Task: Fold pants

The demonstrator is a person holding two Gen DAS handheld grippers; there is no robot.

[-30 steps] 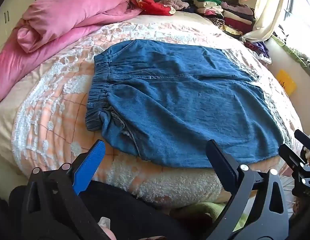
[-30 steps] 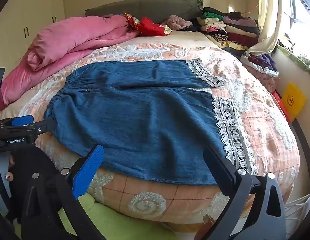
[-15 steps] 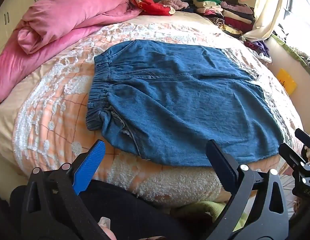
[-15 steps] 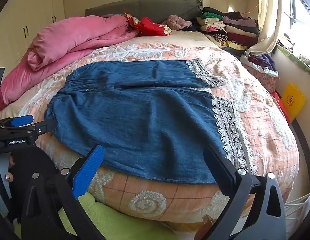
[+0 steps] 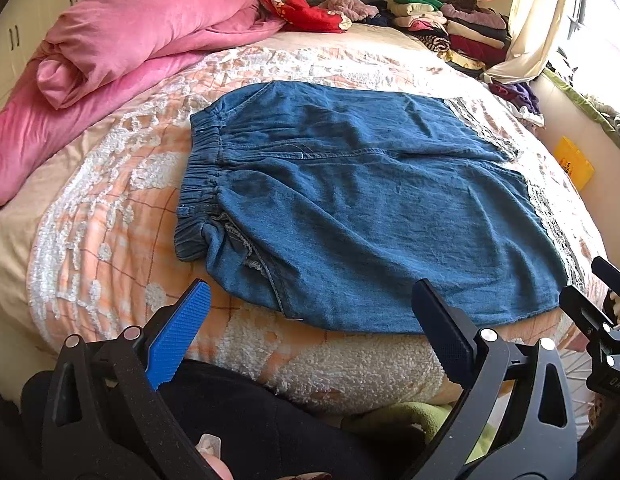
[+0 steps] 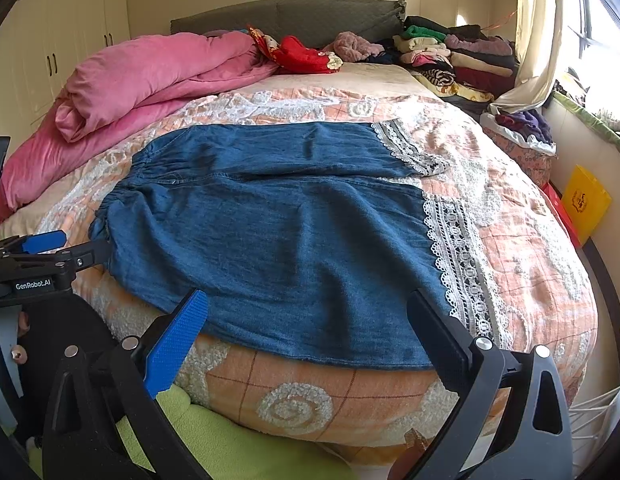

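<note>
My blue denim pants with white lace hems (image 5: 369,208) lie flat on the peach checked bedspread (image 5: 110,216); my left tongs (image 5: 310,308) and right tongs (image 6: 306,312) gape wide, empty, at the near edge.

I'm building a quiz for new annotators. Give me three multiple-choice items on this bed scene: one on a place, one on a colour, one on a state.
1. Where does the pink duvet lie relative to the denim pants?
A. On the pants
B. Beyond the waistband end, toward the wardrobe side
C. Under the pants

2. What colour is the lace trim on the leg hems?
A. Red
B. White
C. Black

3. How are the left gripper and right gripper?
A. Both open, holding nothing
B. Both clamped on denim
C. One holding the waistband

Answers: 1 B, the duvet is bunched apart from the pants; 2 B, pale lace edges the hems; 3 A, fingers stand wide apart short of the cloth.
</note>
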